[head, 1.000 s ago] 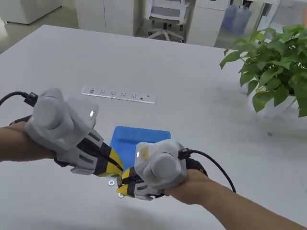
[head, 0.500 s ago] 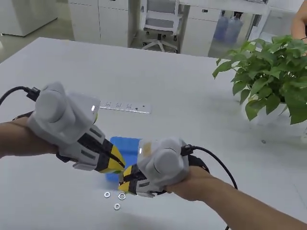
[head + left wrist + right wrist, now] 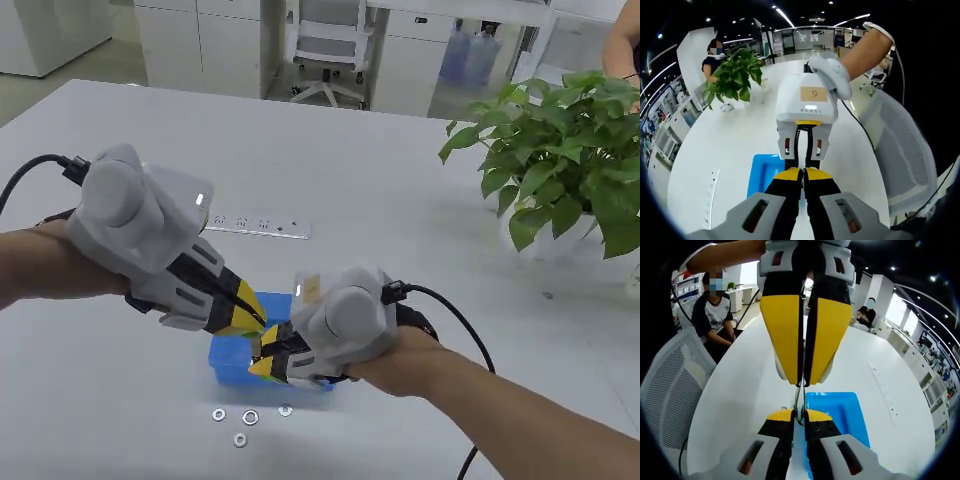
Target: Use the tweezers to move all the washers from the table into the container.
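- The white surface [image 3: 400, 200] carries everything; a potted plant [image 3: 560, 150] stands at its far right.
- The left gripper [image 3: 248, 318], held in a hand, slants down from the left, and its yellow jaw tips hang above the container.
- The right gripper [image 3: 262, 362] comes in from the right and points back at the left one, so the two meet tip to tip.
- The blue container [image 3: 232, 362] lies flat under the meeting jaws, partly hidden by them.
- A white power strip [image 3: 255, 224] lies beyond the container, well apart from it.
- The thin metal tweezers [image 3: 800, 397] run straight between the two grippers. In the right gripper view, the left jaws are clenched on one end and the right jaws pinch the other.
- Four washers [image 3: 250, 417] lie on the bare surface just on the person's side of the container. They sit close together, and none is in the tweezers.
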Action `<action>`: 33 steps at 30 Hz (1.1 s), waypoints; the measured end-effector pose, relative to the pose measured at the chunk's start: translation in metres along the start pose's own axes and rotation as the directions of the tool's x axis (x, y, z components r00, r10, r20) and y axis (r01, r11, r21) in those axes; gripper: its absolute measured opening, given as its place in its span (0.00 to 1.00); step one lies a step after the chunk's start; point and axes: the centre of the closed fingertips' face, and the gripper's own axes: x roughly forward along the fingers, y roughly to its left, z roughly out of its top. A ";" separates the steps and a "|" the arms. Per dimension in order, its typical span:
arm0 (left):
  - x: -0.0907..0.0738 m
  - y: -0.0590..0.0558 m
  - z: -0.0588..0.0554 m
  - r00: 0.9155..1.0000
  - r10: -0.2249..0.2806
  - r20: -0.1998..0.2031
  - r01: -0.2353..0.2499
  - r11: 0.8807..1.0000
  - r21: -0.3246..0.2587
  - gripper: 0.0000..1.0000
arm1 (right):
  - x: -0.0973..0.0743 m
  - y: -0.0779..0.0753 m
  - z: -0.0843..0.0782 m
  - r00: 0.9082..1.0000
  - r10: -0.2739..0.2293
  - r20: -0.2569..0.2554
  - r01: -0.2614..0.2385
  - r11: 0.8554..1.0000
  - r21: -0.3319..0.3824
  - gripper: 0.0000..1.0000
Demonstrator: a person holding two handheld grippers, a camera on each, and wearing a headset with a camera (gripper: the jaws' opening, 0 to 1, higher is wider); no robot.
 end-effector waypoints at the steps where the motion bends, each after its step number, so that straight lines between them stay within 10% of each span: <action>1: 0.000 0.001 0.000 1.000 0.000 0.000 0.000 1.000 0.001 0.06 | 0.000 -0.002 0.000 1.000 -0.001 0.001 0.001 1.000 -0.001 0.09; 33: 0.024 0.047 -0.029 1.000 -0.005 -0.004 0.005 1.000 -0.023 0.06 | 0.027 -0.043 -0.031 1.000 -0.011 0.011 0.011 0.999 0.050 0.09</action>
